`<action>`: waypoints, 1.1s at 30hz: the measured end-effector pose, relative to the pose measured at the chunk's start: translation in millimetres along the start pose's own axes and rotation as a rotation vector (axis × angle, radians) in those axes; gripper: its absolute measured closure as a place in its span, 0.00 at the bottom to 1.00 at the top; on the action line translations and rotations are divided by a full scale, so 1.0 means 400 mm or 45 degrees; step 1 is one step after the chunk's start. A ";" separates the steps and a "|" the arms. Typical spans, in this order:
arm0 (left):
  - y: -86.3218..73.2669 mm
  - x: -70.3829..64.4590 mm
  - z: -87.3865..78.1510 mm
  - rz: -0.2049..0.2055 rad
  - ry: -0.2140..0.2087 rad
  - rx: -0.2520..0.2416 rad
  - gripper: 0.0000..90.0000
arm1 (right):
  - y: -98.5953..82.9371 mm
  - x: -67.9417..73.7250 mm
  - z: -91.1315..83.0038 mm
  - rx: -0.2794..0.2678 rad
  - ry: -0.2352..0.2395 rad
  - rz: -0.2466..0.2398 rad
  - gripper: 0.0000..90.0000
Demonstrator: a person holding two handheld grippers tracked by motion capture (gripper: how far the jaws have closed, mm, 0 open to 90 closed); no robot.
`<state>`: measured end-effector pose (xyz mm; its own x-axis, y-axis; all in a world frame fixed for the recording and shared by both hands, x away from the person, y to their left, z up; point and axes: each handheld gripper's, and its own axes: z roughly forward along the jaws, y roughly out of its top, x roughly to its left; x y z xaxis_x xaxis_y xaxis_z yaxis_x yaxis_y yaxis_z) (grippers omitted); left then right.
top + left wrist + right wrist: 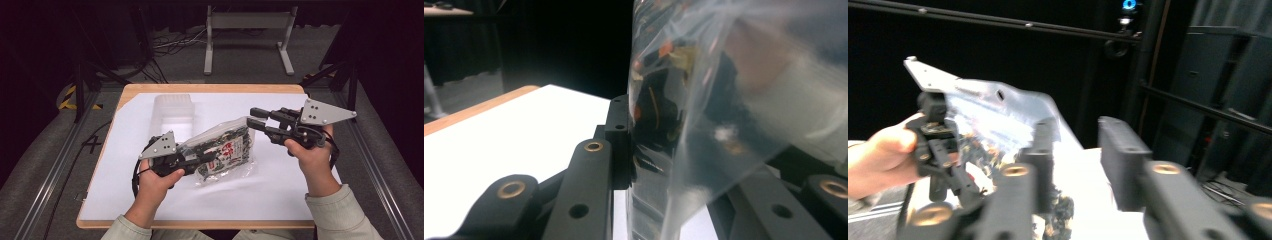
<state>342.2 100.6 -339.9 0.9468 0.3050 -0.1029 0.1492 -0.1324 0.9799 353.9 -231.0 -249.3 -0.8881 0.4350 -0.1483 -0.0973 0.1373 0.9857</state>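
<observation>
My left gripper (200, 156) is clamped on the clear plastic bag of dark dried contents (225, 150), lifting its edge. My right gripper (256, 118) hangs agape just beyond the bag's far corner. I judge it must next close there.
</observation>
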 end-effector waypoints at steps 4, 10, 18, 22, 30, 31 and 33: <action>-0.001 0.004 -0.004 -0.003 0.034 0.012 0.80 | -0.007 -0.002 -0.007 0.035 -0.077 -0.012 0.44; 0.004 0.005 -0.014 -0.008 0.038 -0.001 0.80 | -0.023 -0.008 -0.049 0.085 -0.120 -0.006 0.37; 0.011 0.008 -0.032 0.008 0.073 -0.014 0.80 | -0.083 -0.040 -0.105 0.172 -0.197 0.083 0.32; 0.014 0.007 -0.036 0.005 0.078 -0.019 0.80 | -0.114 -0.053 -0.133 0.205 -0.255 0.108 0.31; 0.017 0.008 -0.045 0.014 0.094 -0.023 0.80 | -0.172 -0.076 -0.165 0.287 -0.344 0.161 0.29; 0.017 0.008 -0.046 0.014 0.095 -0.024 0.80 | -0.174 -0.077 -0.167 0.286 -0.354 0.159 0.28; 0.020 0.008 -0.048 0.018 0.100 -0.026 0.80 | -0.177 -0.079 -0.171 0.286 -0.362 0.166 0.28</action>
<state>340.9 118.7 -329.1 0.9234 0.3763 -0.0761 0.1292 -0.1180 0.9846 358.0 -315.4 -309.2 -0.7234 0.6868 -0.0703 0.1371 0.2427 0.9603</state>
